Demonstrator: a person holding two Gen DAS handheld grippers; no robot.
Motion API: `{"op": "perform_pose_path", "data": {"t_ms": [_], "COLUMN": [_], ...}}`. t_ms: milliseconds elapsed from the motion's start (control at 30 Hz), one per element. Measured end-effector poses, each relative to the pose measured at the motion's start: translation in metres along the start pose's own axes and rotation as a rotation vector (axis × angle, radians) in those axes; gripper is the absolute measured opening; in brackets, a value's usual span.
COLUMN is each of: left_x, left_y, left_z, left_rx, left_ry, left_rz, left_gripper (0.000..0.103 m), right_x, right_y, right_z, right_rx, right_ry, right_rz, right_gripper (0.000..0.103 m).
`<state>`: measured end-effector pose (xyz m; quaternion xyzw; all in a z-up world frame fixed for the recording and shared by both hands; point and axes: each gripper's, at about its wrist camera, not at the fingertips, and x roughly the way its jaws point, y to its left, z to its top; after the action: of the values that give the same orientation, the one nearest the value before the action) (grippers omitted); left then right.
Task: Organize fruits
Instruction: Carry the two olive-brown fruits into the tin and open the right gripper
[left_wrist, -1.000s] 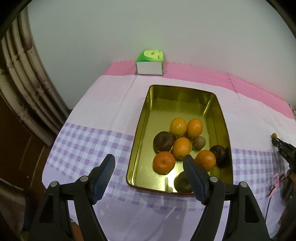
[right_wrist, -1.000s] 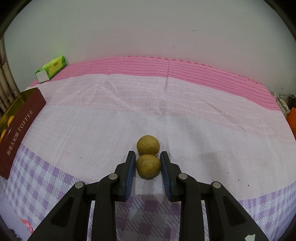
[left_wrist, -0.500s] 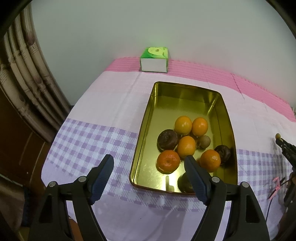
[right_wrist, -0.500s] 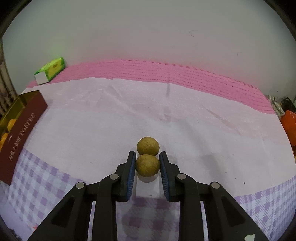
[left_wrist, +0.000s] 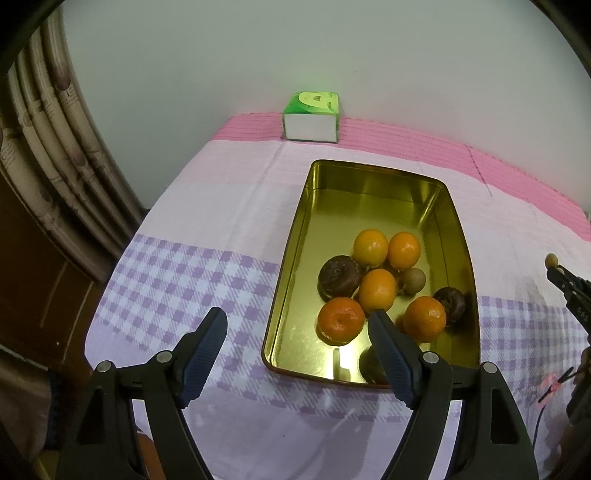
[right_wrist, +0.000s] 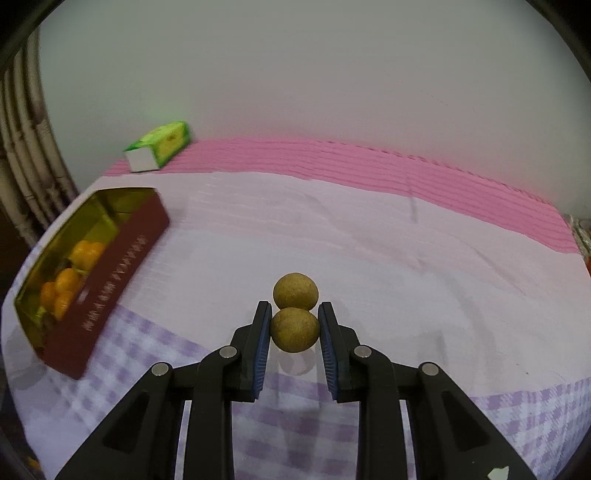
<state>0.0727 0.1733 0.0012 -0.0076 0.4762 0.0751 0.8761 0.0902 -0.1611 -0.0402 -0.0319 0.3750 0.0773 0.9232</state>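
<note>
My right gripper (right_wrist: 294, 313) is shut on a small round brown-green fruit (right_wrist: 294, 330) and holds it above the cloth. A second fruit of the same kind (right_wrist: 295, 291) clings to its far side and rides along. To the left lies the open gold tin (right_wrist: 122, 258), holding oranges (right_wrist: 66, 280). In the left wrist view the tin (left_wrist: 291, 236) contains several oranges (left_wrist: 376, 290), dark round fruits (left_wrist: 338, 277) and one small brown fruit (left_wrist: 413, 280). My left gripper (left_wrist: 295, 315) hangs open over the tin's near left corner, empty. The right gripper's tip (left_wrist: 567, 286) shows at the right edge.
A green tissue box (left_wrist: 311, 116) stands by the wall at the back of the table, also seen as the box (right_wrist: 162, 147) behind the tin. Curtains (left_wrist: 48, 155) hang to the left. The cloth drops off at the table's left and near edges.
My right gripper has risen and swung left with both small fruits in it, bringing the tin much further into its view. The left gripper has held its place, still open.
</note>
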Motion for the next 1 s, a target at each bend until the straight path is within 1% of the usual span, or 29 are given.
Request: {"op": "perform_pose_path", "data": {"t_ms": [333,633,833,1000], "left_x": [0.001,0.001,0.002,0.001], "left_y": [0.007,0.015,0.021,0.029], "left_z": [0.0,0.0,0.001,0.002], "left_rx": [-0.029,-0.063,-0.093,-0.13], "left_ry": [-0.003,0.001,0.006,0.003], "left_rz": [0.007,0.018,0.02,0.033], "left_gripper": [0.079,0.079,0.079,0.079], "right_x": [-0.009,-0.005,-0.002,0.0], "right_y": [0.06,0.121,0.152,0.17], "right_z": [0.011,0.022,0.028,0.035], "right_rx": [-0.076,-0.154,-0.201,-0.229], "right_ry": [-0.014,-0.006,-0.011,-0.012], "right_rz": [0.113,0.214,0.257,0.276], "right_gripper": [0.024,0.024,0.024,0.024]}}
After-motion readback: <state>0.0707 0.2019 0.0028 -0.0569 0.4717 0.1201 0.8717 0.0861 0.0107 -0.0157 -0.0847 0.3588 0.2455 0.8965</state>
